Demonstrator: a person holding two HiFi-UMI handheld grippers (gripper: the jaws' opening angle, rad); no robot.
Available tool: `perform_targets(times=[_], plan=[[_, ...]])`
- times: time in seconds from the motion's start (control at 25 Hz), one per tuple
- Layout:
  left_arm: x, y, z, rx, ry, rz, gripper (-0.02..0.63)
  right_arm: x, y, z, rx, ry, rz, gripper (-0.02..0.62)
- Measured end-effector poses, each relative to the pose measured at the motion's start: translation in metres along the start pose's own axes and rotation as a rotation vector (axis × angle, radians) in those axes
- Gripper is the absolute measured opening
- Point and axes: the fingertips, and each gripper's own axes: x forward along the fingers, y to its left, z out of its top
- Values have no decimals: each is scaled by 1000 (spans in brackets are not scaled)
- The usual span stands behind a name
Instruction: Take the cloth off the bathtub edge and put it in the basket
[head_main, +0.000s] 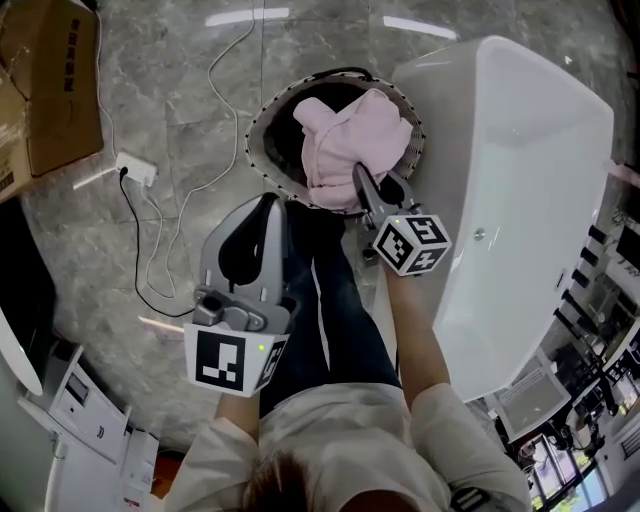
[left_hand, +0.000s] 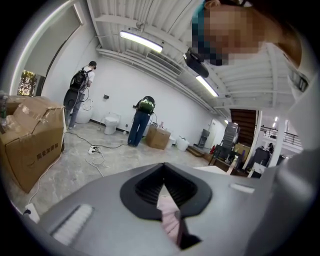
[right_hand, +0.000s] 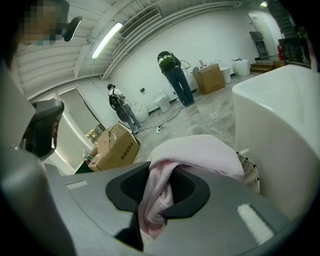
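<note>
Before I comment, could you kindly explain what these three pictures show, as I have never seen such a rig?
A person holds a two-jaw gripper in each hand. One picture comes from a camera on the person's head, looking down; the other two come from cameras riding on the grippers. On the floor stand a basket and a white bathtub. The right gripper is shut on the pink cloth, over the basket. The left gripper is shut and holds nothing.
</note>
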Motion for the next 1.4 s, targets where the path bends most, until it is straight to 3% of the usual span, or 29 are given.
perform_targets(times=[0.28, 0.48, 0.96, 1.4], plan=[[-7, 8, -31, -45, 32, 29, 48, 30, -26, -35, 34, 55, -40, 81], [-14, 17, -41, -56, 48, 54, 48, 51, -42, -55, 2, 112, -75, 81], [-19, 21, -52, -70, 67, 69, 48, 95, -80, -91, -13, 229, -152, 81], [-22, 24, -52, -75, 67, 75, 48, 95, -91, -105, -25, 300, -204, 83]])
